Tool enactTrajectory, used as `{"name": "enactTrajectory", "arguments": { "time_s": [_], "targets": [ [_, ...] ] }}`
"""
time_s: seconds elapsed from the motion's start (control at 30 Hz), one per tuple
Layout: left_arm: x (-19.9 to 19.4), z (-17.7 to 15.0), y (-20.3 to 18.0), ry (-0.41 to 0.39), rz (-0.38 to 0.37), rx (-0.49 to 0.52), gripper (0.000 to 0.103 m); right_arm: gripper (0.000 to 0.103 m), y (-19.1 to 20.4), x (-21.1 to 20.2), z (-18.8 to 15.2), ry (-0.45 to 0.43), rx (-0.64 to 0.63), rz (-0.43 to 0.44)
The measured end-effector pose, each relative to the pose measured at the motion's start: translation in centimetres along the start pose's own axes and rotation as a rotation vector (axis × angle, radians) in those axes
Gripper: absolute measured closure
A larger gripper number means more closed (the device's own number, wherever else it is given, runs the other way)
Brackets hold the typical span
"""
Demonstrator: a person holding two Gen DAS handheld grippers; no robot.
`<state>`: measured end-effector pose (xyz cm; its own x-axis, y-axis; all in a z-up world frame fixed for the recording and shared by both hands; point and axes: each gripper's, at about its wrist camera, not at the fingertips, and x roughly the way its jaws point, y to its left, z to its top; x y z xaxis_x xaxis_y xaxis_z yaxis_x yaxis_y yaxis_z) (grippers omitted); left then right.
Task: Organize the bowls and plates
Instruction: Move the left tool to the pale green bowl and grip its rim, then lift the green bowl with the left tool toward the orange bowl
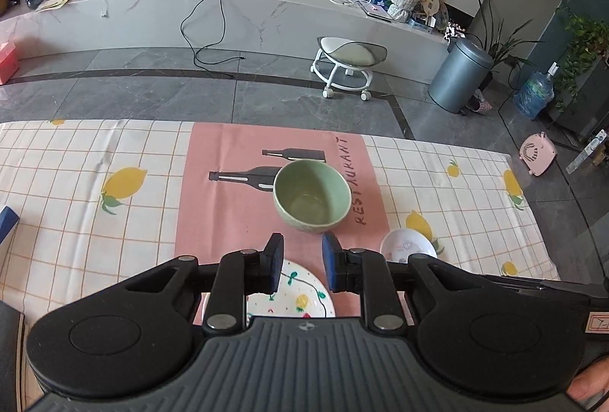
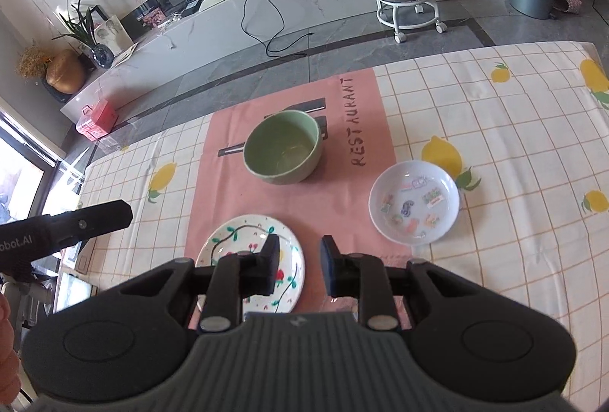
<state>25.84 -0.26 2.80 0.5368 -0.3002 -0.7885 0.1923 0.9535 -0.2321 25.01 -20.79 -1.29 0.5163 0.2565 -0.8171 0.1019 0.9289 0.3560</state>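
Bowl [image 2: 282, 146], green, sits upright on the pink mat [image 2: 335, 191] mid-counter; nearer us the painted plate [image 2: 243, 240], and right, the small dish [image 2: 414, 202]. Our left claw [image 1: 302, 261] and right claw [image 2: 298, 261] gape, holding nothing.

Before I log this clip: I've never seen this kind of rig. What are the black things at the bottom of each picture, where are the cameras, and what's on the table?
There is no robot arm. A person holds a two-finger gripper in each hand, and each gripper carries a fisheye camera that looks forward along its fingers. One picture is from the left gripper, the other from the right gripper. Both are open and hold nothing.

On the lemon-print tablecloth lies a pink placemat. A green bowl stands empty on it. Nearer the camera sits a fruit-patterned plate. A small white dish with little pictures printed inside sits to the right, on the tablecloth.

The black bar at the left edge of the right view is part of the other gripper's body.
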Motion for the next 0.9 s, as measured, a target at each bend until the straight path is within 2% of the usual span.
{"name": "enactTrajectory", "arguments": {
  "time_s": [0.07,0.23,0.5,0.67,0.9],
  "targets": [
    [1.8,0.7,0.4,0.019,0.019,-0.013,0.078,0.070,-0.1,1.4,1.4,0.010,0.006,-0.015],
    [5.6,2.0,1.3,0.042,0.029,-0.017,0.071,0.069,-0.4,4.7,3.9,0.039,-0.002,-0.054],
    [10.6,3.4,3.0,0.078,0.020,-0.071,0.064,0.069,-1.0,8.8,6.9,0.085,-0.005,-0.062],
    [13.1,3.9,3.9,0.113,0.001,-0.109,0.063,0.069,-0.7,11.6,8.0,0.116,0.001,-0.059],
    [16.6,3.4,3.7,0.170,-0.001,-0.101,0.063,0.070,-0.6,15.3,8.2,0.159,0.030,-0.067]
  ]
}}
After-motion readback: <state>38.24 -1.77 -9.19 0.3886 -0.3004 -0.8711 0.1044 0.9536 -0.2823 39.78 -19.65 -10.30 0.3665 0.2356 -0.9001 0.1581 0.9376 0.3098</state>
